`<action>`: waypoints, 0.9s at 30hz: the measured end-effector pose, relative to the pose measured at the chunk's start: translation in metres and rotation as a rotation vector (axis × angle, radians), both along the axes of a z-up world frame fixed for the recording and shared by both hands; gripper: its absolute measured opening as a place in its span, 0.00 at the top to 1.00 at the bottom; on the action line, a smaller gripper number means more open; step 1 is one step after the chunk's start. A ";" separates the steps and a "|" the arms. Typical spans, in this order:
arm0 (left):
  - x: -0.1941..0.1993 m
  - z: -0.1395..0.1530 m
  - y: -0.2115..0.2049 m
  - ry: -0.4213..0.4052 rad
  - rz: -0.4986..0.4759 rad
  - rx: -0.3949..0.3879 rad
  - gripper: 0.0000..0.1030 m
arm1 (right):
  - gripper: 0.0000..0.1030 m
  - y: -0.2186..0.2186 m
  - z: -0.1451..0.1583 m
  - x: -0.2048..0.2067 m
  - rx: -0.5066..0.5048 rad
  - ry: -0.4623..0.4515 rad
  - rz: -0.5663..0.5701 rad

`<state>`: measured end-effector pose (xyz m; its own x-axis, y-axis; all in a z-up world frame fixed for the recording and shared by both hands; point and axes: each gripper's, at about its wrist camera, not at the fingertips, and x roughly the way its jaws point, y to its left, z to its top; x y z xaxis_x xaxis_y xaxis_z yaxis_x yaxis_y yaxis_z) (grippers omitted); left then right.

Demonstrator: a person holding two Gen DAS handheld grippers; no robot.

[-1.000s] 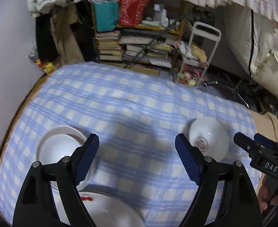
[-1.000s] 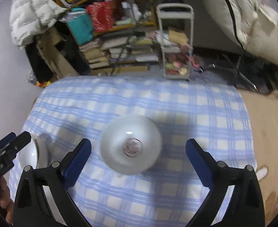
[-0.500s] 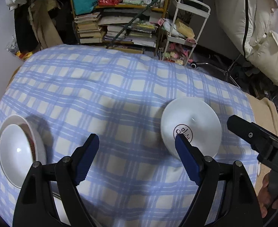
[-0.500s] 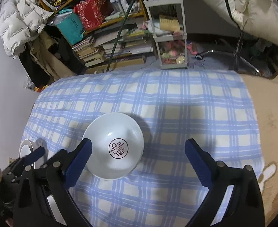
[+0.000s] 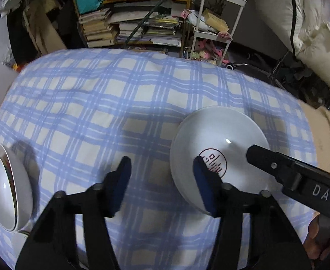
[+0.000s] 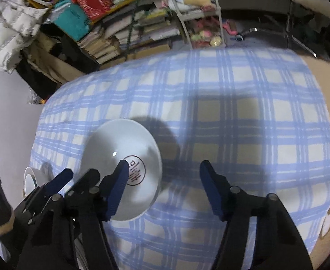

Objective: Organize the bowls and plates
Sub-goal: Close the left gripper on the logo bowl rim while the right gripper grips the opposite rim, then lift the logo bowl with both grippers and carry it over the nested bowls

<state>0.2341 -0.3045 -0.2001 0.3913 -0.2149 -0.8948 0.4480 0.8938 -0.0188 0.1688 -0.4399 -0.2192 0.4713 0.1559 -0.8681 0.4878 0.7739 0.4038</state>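
A white bowl with a red seal mark lies upside down on the blue checked cloth; it also shows in the right wrist view. My left gripper is open, its right finger at the bowl's left rim. My right gripper is open, its left finger over the bowl's right side, and it shows at the right of the left wrist view. A second white bowl stands upright at the far left, stacked on another dish.
Beyond the table's far edge stand a cluttered bookshelf and a white trolley. White bedding hangs at the far right. A beige surface borders the cloth on the right.
Both grippers have moved in toward the upside-down bowl and their jaws have narrowed. The left gripper swung right, so the upright bowl slid to the view's left edge.
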 end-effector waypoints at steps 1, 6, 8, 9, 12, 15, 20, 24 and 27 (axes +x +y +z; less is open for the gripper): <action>-0.001 -0.001 -0.003 -0.006 -0.010 0.005 0.55 | 0.36 0.000 -0.003 0.002 0.022 0.000 -0.001; 0.004 -0.018 -0.009 0.064 -0.020 0.018 0.79 | 0.53 0.004 -0.015 0.007 0.062 0.017 0.016; 0.006 -0.022 -0.008 0.131 -0.034 -0.029 0.83 | 0.71 0.006 -0.020 0.008 0.043 0.035 0.025; 0.005 -0.022 -0.006 0.142 -0.036 -0.056 0.84 | 0.82 0.006 -0.022 0.008 0.047 0.041 0.027; 0.004 -0.022 -0.007 0.145 -0.035 -0.042 0.84 | 0.89 0.005 -0.027 0.004 0.086 0.026 0.028; 0.005 -0.020 -0.001 0.180 -0.015 -0.057 0.84 | 0.89 0.009 -0.021 0.003 0.068 0.012 0.043; 0.000 -0.008 0.011 0.161 -0.015 -0.038 0.84 | 0.88 0.020 -0.011 0.001 0.069 -0.011 0.075; -0.002 0.005 0.024 0.141 -0.005 -0.022 0.83 | 0.88 0.035 0.000 0.002 0.058 -0.029 0.106; -0.004 0.016 0.041 0.131 0.009 -0.019 0.83 | 0.88 0.049 0.010 0.002 0.050 -0.049 0.129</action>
<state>0.2298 -0.2639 -0.1841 0.2735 -0.2296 -0.9341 0.4323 0.8968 -0.0939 0.1712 -0.3907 -0.2094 0.4866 0.2605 -0.8339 0.3641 0.8072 0.4646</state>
